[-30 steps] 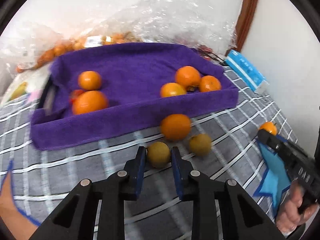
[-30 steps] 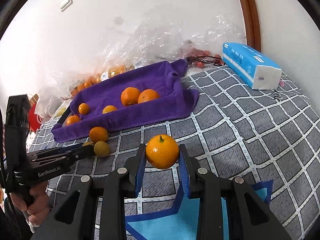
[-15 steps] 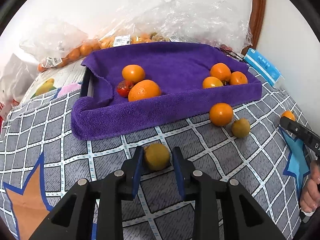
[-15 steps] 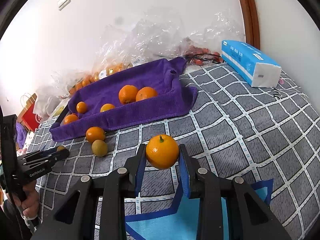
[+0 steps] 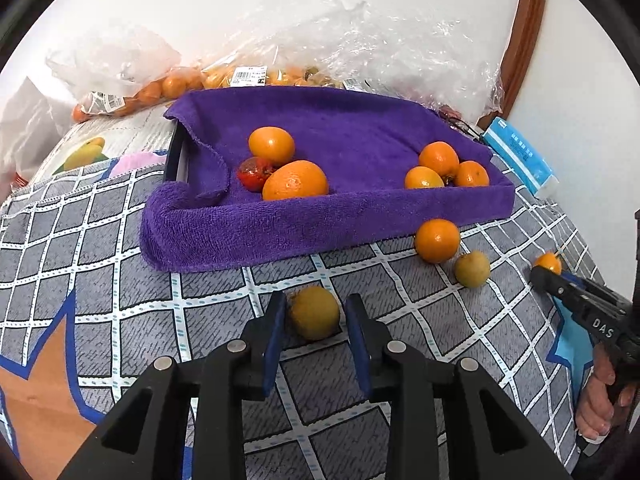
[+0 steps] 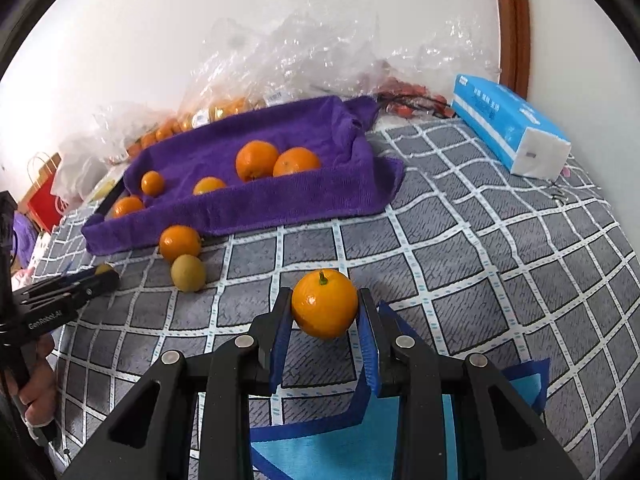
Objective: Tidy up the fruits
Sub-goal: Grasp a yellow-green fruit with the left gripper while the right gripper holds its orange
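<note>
- A yellow-green fruit (image 5: 315, 312) sits between the blue pads of the left gripper (image 5: 315, 322); the pads flank it closely, but whether they pinch it cannot be told, nor whether it rests on the checked cover (image 5: 120, 264) or hangs just above.
- The right gripper (image 6: 324, 314) is clamped on a stemmed orange (image 6: 324, 309), held clear of the cover.
- Ahead of both tools lies the purple towel-lined tray (image 5: 320, 220), already holding six fruits in two clusters: two oranges and a red fruit (image 5: 256, 173) to the left, three oranges (image 5: 439, 159) to the right.
- Left to gather, by the look of it: the two gripped fruits, plus a loose orange (image 5: 437, 240) and a second yellow-green fruit (image 5: 472, 268) lying just before the tray's near edge, ahead-right of the left gripper.
- Beyond the tray, crumpled plastic bags (image 5: 360, 40) hold more fruit; a blue tissue pack (image 6: 508, 128) lies far right. The raised towel rim is the only barrier.
</note>
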The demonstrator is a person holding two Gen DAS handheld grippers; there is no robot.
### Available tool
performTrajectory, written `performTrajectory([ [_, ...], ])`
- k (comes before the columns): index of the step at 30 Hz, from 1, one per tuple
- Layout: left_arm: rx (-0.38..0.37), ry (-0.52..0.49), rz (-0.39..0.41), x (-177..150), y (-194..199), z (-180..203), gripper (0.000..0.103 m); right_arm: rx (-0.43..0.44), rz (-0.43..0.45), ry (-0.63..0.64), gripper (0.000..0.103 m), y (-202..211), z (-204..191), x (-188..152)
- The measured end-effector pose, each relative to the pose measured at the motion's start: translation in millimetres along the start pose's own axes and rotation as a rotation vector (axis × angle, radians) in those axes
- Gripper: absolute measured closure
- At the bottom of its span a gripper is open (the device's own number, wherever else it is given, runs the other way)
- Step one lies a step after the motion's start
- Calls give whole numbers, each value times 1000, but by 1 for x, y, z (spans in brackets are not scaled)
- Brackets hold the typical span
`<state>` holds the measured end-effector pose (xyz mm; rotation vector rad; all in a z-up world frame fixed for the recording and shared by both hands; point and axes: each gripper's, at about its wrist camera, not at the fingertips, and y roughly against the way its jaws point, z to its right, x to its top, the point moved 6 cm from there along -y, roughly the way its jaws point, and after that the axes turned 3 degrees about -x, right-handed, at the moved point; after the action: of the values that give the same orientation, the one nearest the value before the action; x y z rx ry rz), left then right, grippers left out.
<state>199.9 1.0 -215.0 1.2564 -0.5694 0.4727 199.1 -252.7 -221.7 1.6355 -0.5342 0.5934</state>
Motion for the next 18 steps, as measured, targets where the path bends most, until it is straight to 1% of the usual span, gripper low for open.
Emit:
performTrajectory([
  [2,-17,13,5,0,1,-2,75,-4,-12,1,71,-1,0,-1],
  [4,-33,38,12,-1,3,-6,79,-4,-21,4,71,-3,-1,-1],
  [6,-48,52,20,-1,5,-8,79,-8,-24,7,72,-4,-1,-2],
  [11,-29,36,90,0,20,-4,79,-23,-13,15,71,-3,-2,-1],
  [18,-7,22,144,4,30,-3,79,-35,-17,9,72,-4,-1,-1],
])
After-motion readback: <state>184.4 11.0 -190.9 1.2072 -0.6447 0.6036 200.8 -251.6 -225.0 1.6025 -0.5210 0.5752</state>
